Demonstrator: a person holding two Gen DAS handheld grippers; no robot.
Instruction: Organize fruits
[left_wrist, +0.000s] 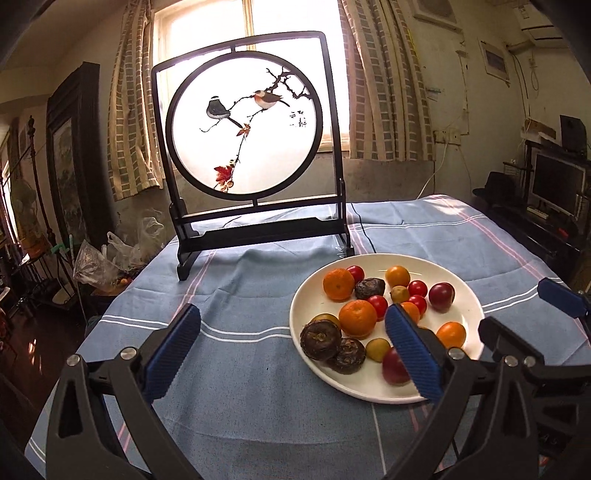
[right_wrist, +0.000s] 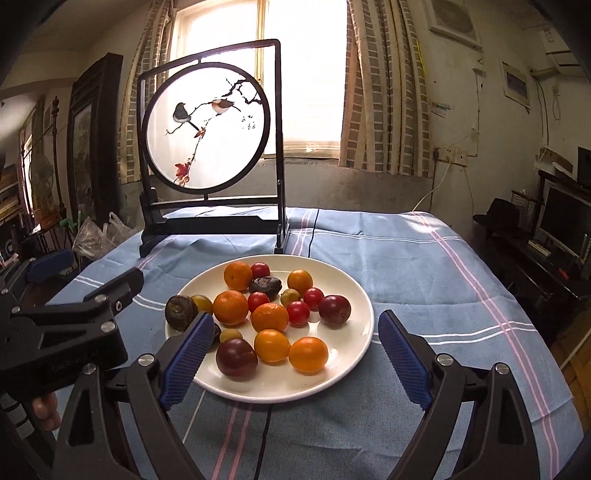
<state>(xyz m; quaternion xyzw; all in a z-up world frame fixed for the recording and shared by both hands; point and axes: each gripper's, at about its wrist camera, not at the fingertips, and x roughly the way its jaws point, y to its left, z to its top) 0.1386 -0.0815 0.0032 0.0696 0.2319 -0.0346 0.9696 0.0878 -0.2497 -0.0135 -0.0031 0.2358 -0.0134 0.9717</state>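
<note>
A white plate (right_wrist: 354, 343) on a blue striped tablecloth holds mixed fruit: oranges (right_wrist: 269, 316), red cherry tomatoes (right_wrist: 297, 313), dark plums (right_wrist: 236, 357), brown water chestnuts (right_wrist: 265, 287) and small yellow-green fruits (right_wrist: 290, 296). My right gripper (right_wrist: 291, 362) is open and empty, its jaws straddling the plate's near edge. My left gripper (left_wrist: 291, 354) is open and empty, to the left of the plate (left_wrist: 306, 354), its right finger (left_wrist: 413, 350) over the fruit. The same oranges (left_wrist: 357, 318) and plums (left_wrist: 441, 296) show in the left wrist view. The right gripper's fingertips (left_wrist: 561, 297) show at the right.
A black-framed round bird screen (right_wrist: 208, 147) stands at the back of the table (left_wrist: 240, 144). The blue tablecloth (right_wrist: 424, 280) covers the table. The left gripper's body (right_wrist: 62, 332) lies left of the plate. Furniture and a monitor (right_wrist: 565, 221) stand to the right.
</note>
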